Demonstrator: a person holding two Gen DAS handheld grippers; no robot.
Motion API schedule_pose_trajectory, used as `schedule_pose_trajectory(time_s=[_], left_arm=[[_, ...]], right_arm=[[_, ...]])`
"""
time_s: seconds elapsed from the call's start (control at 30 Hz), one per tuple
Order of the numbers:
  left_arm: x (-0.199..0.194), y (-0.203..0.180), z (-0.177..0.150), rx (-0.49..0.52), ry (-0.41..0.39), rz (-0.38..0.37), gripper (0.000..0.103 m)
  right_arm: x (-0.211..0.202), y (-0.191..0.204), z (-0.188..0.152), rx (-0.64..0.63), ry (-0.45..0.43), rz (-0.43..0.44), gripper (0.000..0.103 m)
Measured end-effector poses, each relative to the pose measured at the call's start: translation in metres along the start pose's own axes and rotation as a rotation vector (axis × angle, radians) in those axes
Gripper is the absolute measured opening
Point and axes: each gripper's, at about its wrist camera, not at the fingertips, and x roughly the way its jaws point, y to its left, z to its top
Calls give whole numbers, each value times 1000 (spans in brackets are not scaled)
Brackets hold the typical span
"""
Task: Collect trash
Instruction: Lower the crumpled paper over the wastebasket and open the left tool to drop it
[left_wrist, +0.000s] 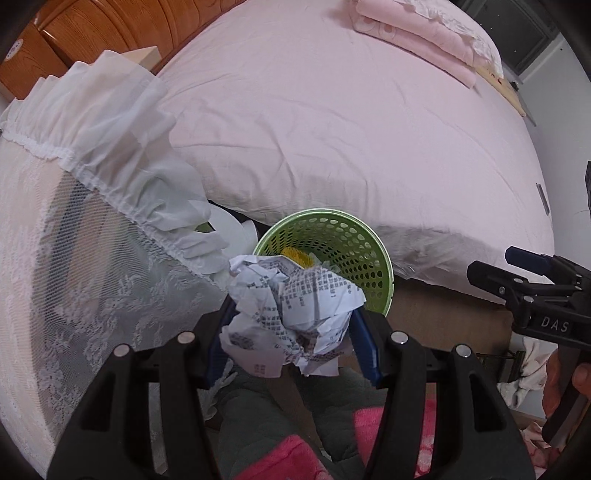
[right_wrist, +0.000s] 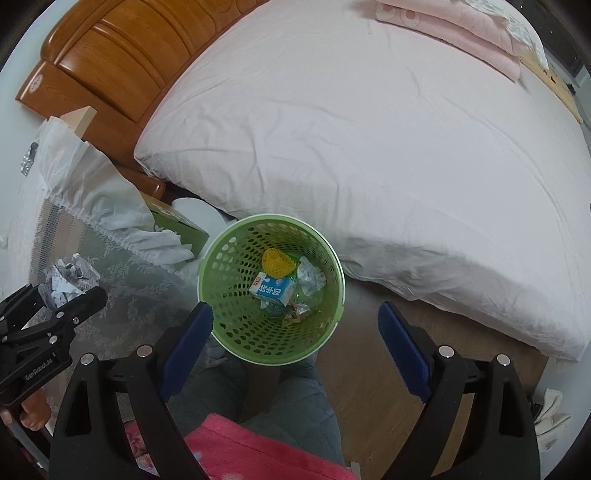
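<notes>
Left tool (left_wrist: 291, 325) grips crumpled paper (left_wrist: 291, 314), seemingly just over the green basket (right_wrist: 334, 266); right tool (right_wrist: 295, 328) hangs open, empty.

1. Left gripper (left_wrist: 291, 325) points steeply down; its blue pads (left_wrist: 364, 343) press a crumpled paper (left_wrist: 291, 306) from both sides; jaws partly closed on it.
2. Right gripper (right_wrist: 295, 354) points steeply down; jaws stand wide, nothing between the blue pads (right_wrist: 184, 347).
3. In the left view the right gripper sits at the right edge, a hand (left_wrist: 569, 387) wrapped round its handle.
4. In the right view the left gripper sits at the left edge, fingers (right_wrist: 33, 410) on its handle.
5. Grey-trousered legs (right_wrist: 288, 398) and a pink garment (right_wrist: 251, 450) show below both grippers.
</notes>
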Motion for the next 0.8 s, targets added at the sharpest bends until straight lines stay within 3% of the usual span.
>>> schedule_pose_trajectory(time_s=[0.07, 0.13, 0.2, 0.3, 0.63, 0.8], left_arm=[[4, -6, 0, 9, 8, -12, 57], [4, -14, 0, 24, 7, -19, 66], [1, -20, 0, 43, 1, -16, 83], [-7, -26, 0, 62, -27, 4, 93], [-34, 3, 0, -36, -74, 26, 93], [-64, 26, -2, -88, -146, 52, 93]], right_arm=[[2, -6, -4, 11, 6, -5, 90], [3, -12, -6, 24, 6, -6, 90], [3, -16, -8, 32, -1, -5, 90], [2, -18, -8, 41, -12, 0, 90], [-11, -8, 8, 30, -60, 36, 90], [-27, 12, 18, -26, -102, 63, 90]])
